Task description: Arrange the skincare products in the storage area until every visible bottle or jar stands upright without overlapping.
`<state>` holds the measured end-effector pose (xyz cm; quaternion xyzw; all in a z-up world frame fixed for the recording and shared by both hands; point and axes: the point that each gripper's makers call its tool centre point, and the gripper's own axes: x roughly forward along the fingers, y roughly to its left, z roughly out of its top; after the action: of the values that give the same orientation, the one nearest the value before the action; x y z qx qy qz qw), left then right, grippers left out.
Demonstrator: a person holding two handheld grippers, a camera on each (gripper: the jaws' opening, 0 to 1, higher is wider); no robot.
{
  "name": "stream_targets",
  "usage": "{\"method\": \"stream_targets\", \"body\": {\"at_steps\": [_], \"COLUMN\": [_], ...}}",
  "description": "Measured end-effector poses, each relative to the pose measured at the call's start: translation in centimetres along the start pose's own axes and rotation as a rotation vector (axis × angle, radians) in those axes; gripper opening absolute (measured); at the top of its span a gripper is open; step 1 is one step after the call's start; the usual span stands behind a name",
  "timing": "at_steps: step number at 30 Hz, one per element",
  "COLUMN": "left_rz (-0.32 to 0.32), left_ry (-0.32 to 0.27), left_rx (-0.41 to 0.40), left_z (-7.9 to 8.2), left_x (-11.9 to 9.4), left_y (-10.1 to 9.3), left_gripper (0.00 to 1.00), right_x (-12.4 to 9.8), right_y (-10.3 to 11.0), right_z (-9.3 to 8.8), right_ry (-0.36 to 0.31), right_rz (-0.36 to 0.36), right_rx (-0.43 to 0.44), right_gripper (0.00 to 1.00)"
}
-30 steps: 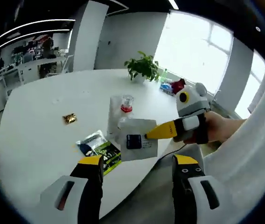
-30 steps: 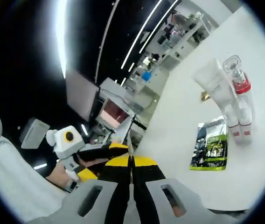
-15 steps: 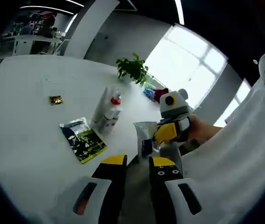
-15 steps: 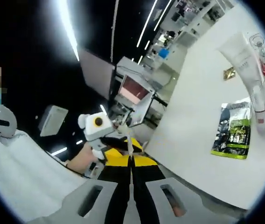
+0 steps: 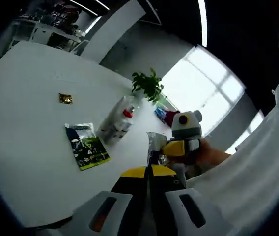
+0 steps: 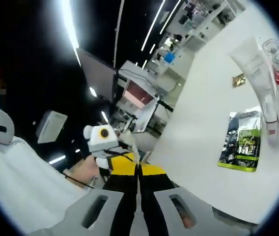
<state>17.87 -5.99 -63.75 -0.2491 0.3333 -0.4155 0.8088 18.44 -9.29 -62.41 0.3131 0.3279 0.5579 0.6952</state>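
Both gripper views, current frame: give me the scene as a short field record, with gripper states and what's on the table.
left hand-held gripper: jaws closed together, edge of a clear plastic bag between the tips
right hand-held gripper: jaws closed on the same bag, seen edge-on
table: white, round
white tube: lying on the table
red-collared bottle: lying beside the tube, touching it
green-and-black sachet: lying flat near the tube
gold packet: small, apart from the rest
potted plant: at the far edge
upright products: none
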Motion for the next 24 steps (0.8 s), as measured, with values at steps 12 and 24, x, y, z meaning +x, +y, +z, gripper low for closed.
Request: {"method": "stream_targets", "body": {"at_steps": [12, 24], "left_rz": [0.064, 0.133], "left_ry": [-0.078, -0.069], "left_rx": [-0.182, -0.325], "left_z": [-0.2, -0.9], "left_x": [-0.1, -0.3], "left_y": [2.5, 6.2], "left_gripper": [0.05, 0.05], "right_x": [0.7, -0.4], "right_y": [-2.8, -4.7], "right_z": [-0.7, -1.9], "right_ry": [0.037, 0.073], "right_rz": [-0.2, -0.3], "right_rx": [-0.196, -0.234], "right_gripper": [0.79, 0.91]}}
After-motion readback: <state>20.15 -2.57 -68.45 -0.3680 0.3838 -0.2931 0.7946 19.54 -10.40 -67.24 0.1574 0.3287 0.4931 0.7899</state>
